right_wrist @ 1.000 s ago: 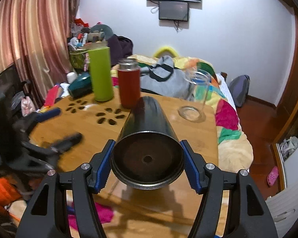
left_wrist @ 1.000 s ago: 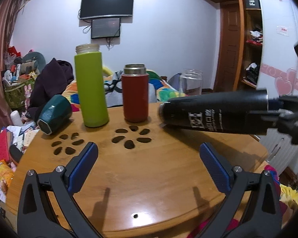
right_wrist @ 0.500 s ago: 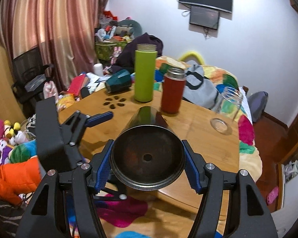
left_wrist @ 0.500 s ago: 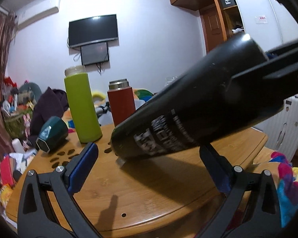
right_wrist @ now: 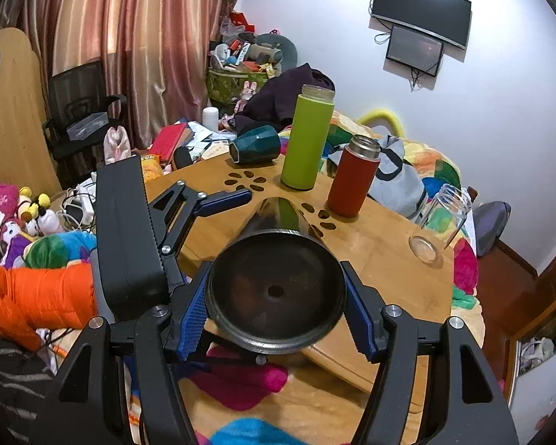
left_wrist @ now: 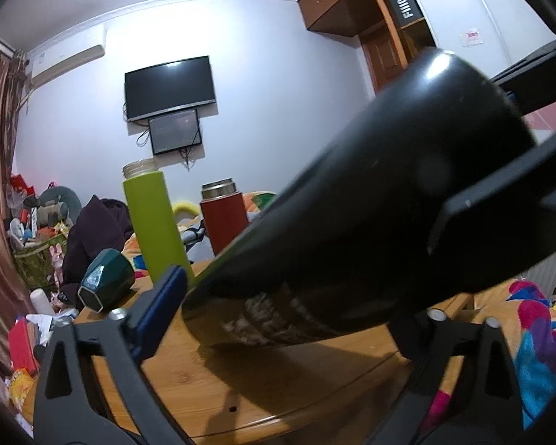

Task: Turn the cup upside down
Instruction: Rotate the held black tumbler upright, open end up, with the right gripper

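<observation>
A tall black cup (left_wrist: pixel 352 230) with white lettering is tilted, its mouth low over the wooden table (left_wrist: pixel 278 389) and its base raised to the right. My right gripper (right_wrist: pixel 276 315) is shut on it near the base (right_wrist: pixel 274 291), which faces the right wrist camera. My left gripper (left_wrist: pixel 278 315) is open; the cup lies between its fingers (left_wrist: pixel 159 307) without being gripped. The left gripper also shows in the right wrist view (right_wrist: pixel 218 200), left of the cup.
A green bottle (right_wrist: pixel 307 137), a red flask (right_wrist: pixel 354 176), a dark teal mug on its side (right_wrist: pixel 255 144) and a clear glass jar (right_wrist: pixel 443 222) stand on the far half of the table. Bedding, toys and clutter surround the table.
The right gripper has swung the black cup from lying level to steeply tilted, base up and mouth down toward the table. The cup now sits between the left gripper's open fingers.
</observation>
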A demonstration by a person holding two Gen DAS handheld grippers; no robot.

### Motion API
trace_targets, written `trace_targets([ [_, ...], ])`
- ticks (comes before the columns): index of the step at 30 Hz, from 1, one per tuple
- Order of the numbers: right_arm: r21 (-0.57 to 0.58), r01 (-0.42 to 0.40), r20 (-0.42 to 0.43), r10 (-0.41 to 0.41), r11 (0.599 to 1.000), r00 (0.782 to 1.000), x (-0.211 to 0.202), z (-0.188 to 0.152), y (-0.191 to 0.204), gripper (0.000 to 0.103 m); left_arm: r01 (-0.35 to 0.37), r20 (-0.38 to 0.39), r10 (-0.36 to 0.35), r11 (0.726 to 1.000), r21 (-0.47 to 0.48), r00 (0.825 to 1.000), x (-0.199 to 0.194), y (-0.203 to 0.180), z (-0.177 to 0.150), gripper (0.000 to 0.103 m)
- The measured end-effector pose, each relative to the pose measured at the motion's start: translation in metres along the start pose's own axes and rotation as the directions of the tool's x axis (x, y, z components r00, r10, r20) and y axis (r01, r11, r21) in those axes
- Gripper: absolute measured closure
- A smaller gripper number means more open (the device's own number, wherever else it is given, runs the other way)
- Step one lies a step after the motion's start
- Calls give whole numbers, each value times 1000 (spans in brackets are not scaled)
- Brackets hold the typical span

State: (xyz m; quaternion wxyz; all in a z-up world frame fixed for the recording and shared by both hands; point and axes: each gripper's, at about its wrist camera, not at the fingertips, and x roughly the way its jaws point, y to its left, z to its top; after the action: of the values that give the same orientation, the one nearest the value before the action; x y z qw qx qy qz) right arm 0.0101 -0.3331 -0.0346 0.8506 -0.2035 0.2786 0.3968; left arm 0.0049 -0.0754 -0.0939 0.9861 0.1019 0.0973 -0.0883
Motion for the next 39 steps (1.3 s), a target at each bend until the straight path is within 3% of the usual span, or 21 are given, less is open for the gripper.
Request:
trace_targets([
  [3,5,-22,3,22,1000,1000,-5,-5,-4,40,-16,1,16,1000,10,1000,-1,-3,1,13],
  [5,16,-43,18,43,999,999,-12,-8,-6,34,-33,2,32,999,20,999,-2,-4,2,16],
  [7,28,-37,44,36,999,998,-20,-11,-11,29,-54,11,53,998,37,999,-4,-5,4,22],
  [13,101,-12,82,4,995,997,-30,-17,-29,29,-84,18,83,995,54,996,-9,-5,15,39],
  [16,140,9,77,-20,990,997,-23,-17,-38,29,-26,-21,26,1000,-2,999,-7,6,21,39],
  [21,196,20,85,-37,980,996,-10,-22,-52,29,-51,-22,51,999,-15,998,-11,13,31,39],
  [31,276,-2,122,-33,961,992,15,-31,-69,29,49,-95,-61,990,-131,994,5,44,53,39],
  [39,319,4,168,-61,948,984,31,-26,-77,29,135,-242,-172,977,-163,955,52,60,80,39],
])
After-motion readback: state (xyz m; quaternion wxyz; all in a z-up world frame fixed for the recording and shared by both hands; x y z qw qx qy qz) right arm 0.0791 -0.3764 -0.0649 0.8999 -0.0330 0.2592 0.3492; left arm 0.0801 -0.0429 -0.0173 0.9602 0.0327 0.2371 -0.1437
